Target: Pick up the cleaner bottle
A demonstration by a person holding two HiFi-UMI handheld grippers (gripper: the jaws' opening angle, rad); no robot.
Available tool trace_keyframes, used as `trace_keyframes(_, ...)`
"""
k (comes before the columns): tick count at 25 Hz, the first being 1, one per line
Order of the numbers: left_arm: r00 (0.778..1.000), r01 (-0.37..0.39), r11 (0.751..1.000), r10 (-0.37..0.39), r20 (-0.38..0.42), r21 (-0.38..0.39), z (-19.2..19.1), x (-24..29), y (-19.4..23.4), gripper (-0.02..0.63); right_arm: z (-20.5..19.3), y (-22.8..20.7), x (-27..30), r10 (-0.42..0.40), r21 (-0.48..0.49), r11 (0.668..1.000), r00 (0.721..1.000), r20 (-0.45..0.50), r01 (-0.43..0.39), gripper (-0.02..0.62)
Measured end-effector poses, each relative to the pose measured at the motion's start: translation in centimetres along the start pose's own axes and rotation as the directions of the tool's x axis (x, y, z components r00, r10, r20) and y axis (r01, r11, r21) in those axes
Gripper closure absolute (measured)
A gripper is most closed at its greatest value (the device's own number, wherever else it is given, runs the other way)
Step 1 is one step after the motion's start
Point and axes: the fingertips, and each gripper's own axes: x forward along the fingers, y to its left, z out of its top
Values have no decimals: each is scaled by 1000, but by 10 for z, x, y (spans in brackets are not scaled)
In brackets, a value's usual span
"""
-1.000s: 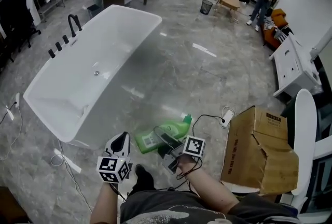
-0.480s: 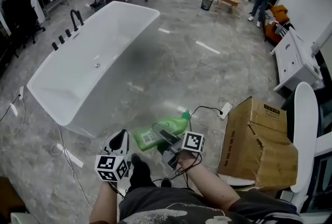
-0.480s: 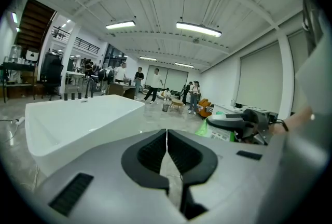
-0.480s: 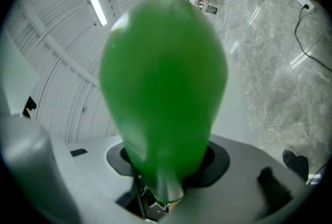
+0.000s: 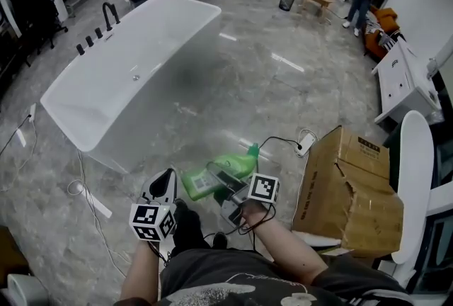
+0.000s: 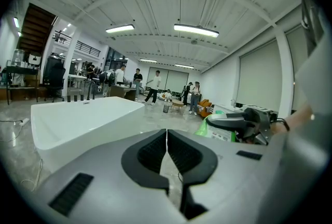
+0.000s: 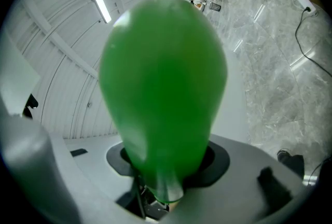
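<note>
The green cleaner bottle (image 5: 219, 176) lies on its side in the air above the grey floor, with my right gripper (image 5: 225, 183) shut on its body. In the right gripper view the bottle (image 7: 162, 83) fills the middle and stands between the jaws. My left gripper (image 5: 164, 191) is held beside it at the left, its jaws shut with nothing between them (image 6: 166, 146). From the left gripper view the bottle (image 6: 220, 129) and the right gripper show at the right.
A white bathtub (image 5: 124, 78) stands ahead at the left. A cardboard box (image 5: 348, 191) sits at the right, with a power strip and black cable (image 5: 304, 143) on the floor beside it. Several people and furniture stand far back.
Both grippers and the held bottle have travelled across the floor with the person; the bathtub and the box sit a little lower and nearer in the head view. The grips are unchanged.
</note>
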Motion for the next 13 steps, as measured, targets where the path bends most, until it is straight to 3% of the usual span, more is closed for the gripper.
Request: trace_keyframes(13, 1000, -18, 999, 19, 14, -33, 1, -25, -9, 589, -18, 8, -18, -12, 21, 1000, 1000, 10, 12, 399)
